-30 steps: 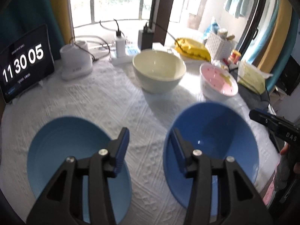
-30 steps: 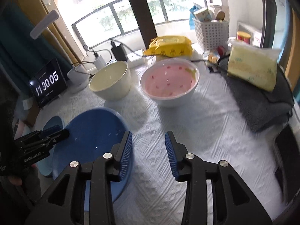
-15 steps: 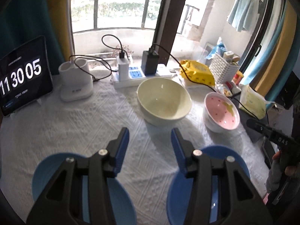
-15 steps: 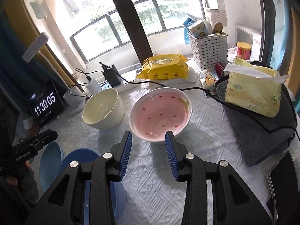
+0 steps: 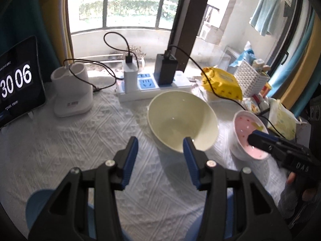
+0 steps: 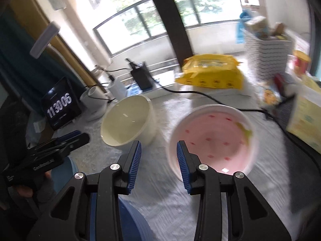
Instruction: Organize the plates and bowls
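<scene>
A cream bowl stands upright on the white tablecloth, just beyond my left gripper. That gripper is open and holds nothing; its right fingertip overlaps the bowl's near rim in the picture. To the right sits a pink bowl with red specks. My right gripper hovers open and empty at its left rim. A light blue plate and a dark blue bowl lie under the grippers at the bottom edge, mostly hidden. The right gripper also shows over the pink bowl.
Along the back of the table stand a tablet clock, a white charger stand, a power strip, a yellow wipes pack and a white basket. A black cable runs behind the pink bowl.
Both grippers have moved forward over the table, away from the blue dishes, which slid to the bottom edge. The cream and pink bowls now sit right before the fingertips. Jaw widths look unchanged.
</scene>
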`<state>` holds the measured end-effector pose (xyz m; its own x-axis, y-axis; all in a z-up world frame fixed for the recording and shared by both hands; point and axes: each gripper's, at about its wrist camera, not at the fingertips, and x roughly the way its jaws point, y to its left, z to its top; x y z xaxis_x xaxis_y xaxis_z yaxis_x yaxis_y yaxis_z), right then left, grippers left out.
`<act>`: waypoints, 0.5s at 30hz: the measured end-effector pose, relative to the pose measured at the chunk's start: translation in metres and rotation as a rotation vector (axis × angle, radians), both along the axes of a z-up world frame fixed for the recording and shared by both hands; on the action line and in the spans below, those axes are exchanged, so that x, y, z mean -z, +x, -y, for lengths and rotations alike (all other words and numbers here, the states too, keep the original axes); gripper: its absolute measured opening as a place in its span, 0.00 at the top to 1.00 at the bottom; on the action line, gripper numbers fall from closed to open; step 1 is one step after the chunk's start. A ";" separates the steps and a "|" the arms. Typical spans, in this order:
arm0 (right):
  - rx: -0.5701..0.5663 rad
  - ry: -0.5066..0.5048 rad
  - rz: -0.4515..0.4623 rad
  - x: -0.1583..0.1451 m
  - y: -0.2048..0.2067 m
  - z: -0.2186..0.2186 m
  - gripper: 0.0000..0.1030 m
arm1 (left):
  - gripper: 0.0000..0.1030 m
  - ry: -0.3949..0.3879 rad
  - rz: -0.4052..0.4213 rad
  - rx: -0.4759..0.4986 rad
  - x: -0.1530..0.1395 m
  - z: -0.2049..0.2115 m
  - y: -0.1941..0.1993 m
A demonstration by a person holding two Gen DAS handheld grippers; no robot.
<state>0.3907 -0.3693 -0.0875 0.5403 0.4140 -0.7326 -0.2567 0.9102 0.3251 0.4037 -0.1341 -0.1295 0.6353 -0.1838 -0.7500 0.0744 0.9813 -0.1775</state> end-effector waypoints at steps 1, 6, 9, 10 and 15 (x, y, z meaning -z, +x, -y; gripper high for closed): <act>-0.018 -0.006 -0.005 0.003 0.005 -0.006 0.62 | 0.53 -0.006 0.001 -0.002 0.002 0.000 0.002; -0.075 -0.023 -0.018 0.011 0.024 -0.026 0.62 | 0.53 -0.006 0.006 -0.012 0.008 -0.002 0.011; -0.080 -0.026 -0.024 0.015 0.035 -0.029 0.62 | 0.53 -0.001 -0.002 -0.022 0.013 -0.004 0.017; -0.081 -0.024 -0.028 0.016 0.039 -0.030 0.62 | 0.53 -0.001 -0.005 -0.025 0.015 -0.005 0.018; -0.084 -0.043 -0.033 0.020 0.050 -0.033 0.62 | 0.53 -0.003 -0.010 -0.025 0.018 -0.005 0.022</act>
<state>0.4403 -0.3363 -0.1079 0.4801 0.4249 -0.7674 -0.3226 0.8991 0.2959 0.4261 -0.1288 -0.1475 0.6323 -0.1700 -0.7559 0.0479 0.9824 -0.1808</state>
